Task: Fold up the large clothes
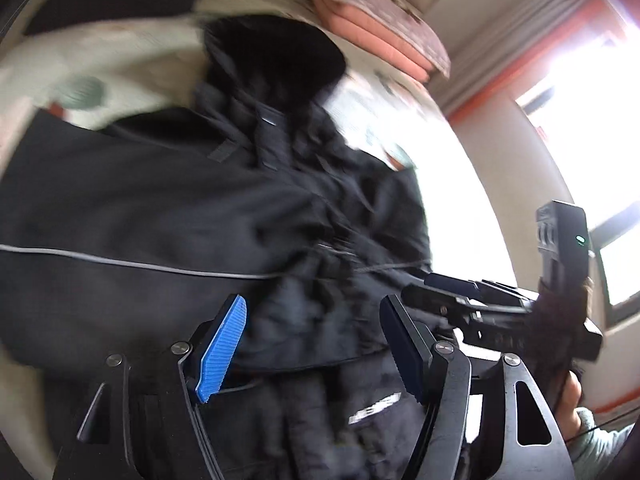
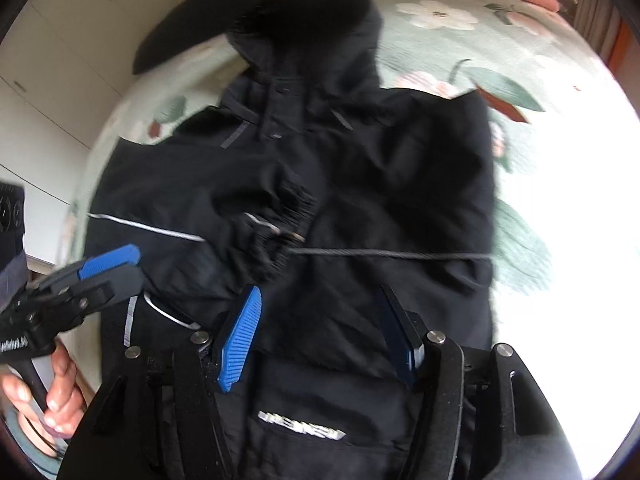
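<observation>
A black hooded jacket (image 2: 360, 184) lies front up on the bed, its fur-edged hood (image 2: 308, 20) at the far end. One sleeve is folded across the chest, with its ribbed cuff (image 2: 280, 216) near the middle. Grey reflective piping (image 2: 152, 228) crosses the body, and a white logo (image 2: 300, 430) sits near the hem. My right gripper (image 2: 320, 332) hangs open over the lower body, its pads clear of the cloth. My left gripper (image 1: 316, 340) is open above the same jacket (image 1: 160, 208); in the right wrist view it (image 2: 108, 268) sits at the jacket's left edge. My right gripper (image 1: 440, 292) shows at the right.
The bed has a pale green floral sheet (image 2: 520, 60). A pink folded quilt (image 1: 380, 32) lies at its head. Another dark garment (image 2: 192, 12) lies beyond the hood. White cupboards (image 2: 60, 60) stand on the left, and a bright window (image 1: 592, 80) on the right.
</observation>
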Demonstrator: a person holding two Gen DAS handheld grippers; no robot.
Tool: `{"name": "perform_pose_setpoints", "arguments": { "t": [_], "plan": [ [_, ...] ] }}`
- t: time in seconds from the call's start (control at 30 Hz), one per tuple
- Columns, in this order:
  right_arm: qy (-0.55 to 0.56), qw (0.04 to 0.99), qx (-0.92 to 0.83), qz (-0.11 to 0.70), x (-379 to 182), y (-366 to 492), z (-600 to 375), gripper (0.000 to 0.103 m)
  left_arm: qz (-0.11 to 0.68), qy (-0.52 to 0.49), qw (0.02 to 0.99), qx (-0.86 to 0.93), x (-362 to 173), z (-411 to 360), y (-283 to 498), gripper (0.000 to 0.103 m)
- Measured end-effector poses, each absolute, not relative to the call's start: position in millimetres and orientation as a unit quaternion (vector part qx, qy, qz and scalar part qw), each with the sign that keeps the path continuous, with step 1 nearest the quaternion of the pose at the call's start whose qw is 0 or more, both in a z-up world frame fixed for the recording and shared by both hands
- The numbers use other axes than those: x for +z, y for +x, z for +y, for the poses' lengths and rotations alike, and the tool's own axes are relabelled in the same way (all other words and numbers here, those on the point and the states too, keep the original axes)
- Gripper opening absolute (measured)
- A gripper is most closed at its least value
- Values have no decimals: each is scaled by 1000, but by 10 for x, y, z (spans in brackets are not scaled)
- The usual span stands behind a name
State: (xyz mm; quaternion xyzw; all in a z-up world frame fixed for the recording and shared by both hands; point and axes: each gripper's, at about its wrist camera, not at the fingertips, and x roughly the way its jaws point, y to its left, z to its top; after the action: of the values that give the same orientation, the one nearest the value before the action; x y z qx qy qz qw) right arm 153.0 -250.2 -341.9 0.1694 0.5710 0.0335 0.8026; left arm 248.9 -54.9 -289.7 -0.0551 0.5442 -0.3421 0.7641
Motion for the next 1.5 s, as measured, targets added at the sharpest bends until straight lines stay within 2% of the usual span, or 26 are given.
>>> {"name": "perform_pose_setpoints", "arguments": {
  "t": [0.27,0.3,0.33,0.4,0.53,0.7,0.87,0.9,0.93,1.03,1.1,1.17,1.3,1.4,1.5],
  "plan": [
    [316,749,89,576,-4026,1918,-2547,63,543,-44,799,-256,-2929,183,2736,72],
    [329,743,96,574,-4069,1936,-2533,61,544,-47,799,-251,-2950,241,2760,72],
    [342,737,102,574,-4104,1946,-2513,48,545,-47,800,-246,-2966,279,2788,72],
    [348,738,99,569,-4072,1926,-2501,34,544,-43,803,-239,-2991,337,2826,72],
    [318,779,64,536,-3572,1664,-2630,28,544,-28,806,-231,-3013,334,2952,72],
    [248,819,-29,516,-3044,1210,-3020,28,559,-15,789,-255,-3181,148,3123,72],
    [220,783,-75,577,-3624,1233,-3117,29,587,61,765,-259,-3627,-214,3170,72],
    [213,775,-83,589,-3793,1254,-3097,30,582,85,768,-256,-3669,-277,3145,74],
    [210,768,-88,598,-3935,1254,-3079,30,575,103,769,-259,-3684,-328,3111,80],
    [212,767,-102,597,-4126,1271,-3069,31,561,153,769,-265,-3710,-433,3020,81],
    [211,763,-104,601,-4076,1268,-3069,32,561,156,766,-272,-3660,-421,3027,81],
    [204,757,-114,610,-3900,1247,-3088,42,563,146,763,-281,-3545,-379,3067,79],
    [160,798,-124,567,-3203,1303,-2881,54,533,130,776,-311,-3116,-260,3131,76],
    [145,821,-94,543,-2942,1562,-2597,55,522,109,780,-328,-2915,-256,3323,76],
    [115,820,-79,554,-3173,1941,-2344,55,524,104,783,-318,-3035,-356,3577,76]
  ]
}}
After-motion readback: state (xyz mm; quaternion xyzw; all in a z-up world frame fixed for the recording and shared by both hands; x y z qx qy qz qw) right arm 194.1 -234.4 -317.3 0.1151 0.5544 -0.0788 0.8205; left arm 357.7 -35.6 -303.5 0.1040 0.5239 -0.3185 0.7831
